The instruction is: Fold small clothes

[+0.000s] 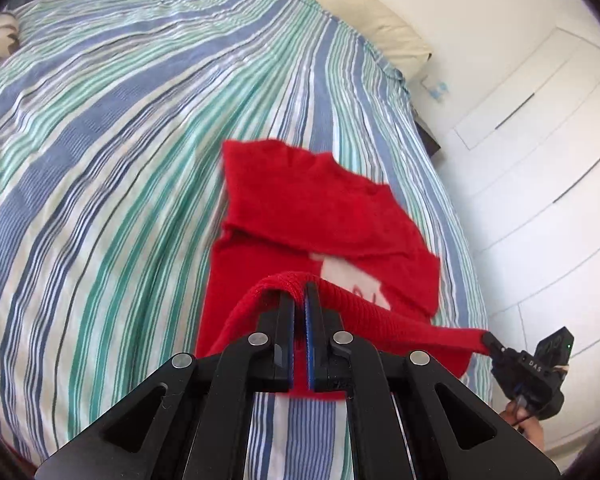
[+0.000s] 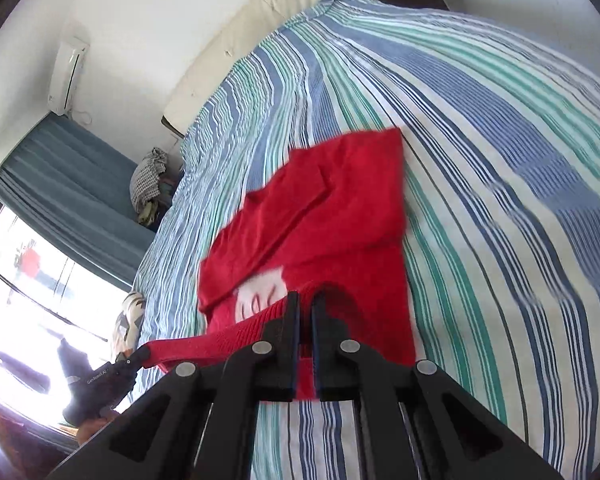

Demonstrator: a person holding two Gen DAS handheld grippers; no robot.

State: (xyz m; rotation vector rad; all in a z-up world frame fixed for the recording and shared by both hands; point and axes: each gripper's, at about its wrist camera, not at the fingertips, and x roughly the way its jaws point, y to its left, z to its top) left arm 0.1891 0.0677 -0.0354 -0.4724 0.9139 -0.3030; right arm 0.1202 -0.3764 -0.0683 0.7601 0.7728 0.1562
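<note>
A small red sweater (image 1: 300,208) with a white patch on its front lies on the striped bed cover, sleeves folded across its body; it also shows in the right wrist view (image 2: 332,216). My left gripper (image 1: 299,286) is shut on the sweater's ribbed hem and lifts it. My right gripper (image 2: 305,298) is shut on the same hem further along. The hem stretches taut between the two. The right gripper shows in the left wrist view (image 1: 490,340), the left gripper in the right wrist view (image 2: 140,354).
The striped blue, green and white bed cover (image 1: 120,140) fills most of both views. A cream headboard (image 1: 380,20) runs along the far side. White wardrobe doors (image 1: 540,160) stand to the right. A window with blue curtain (image 2: 60,184) and a clothes pile (image 2: 150,176) lie left.
</note>
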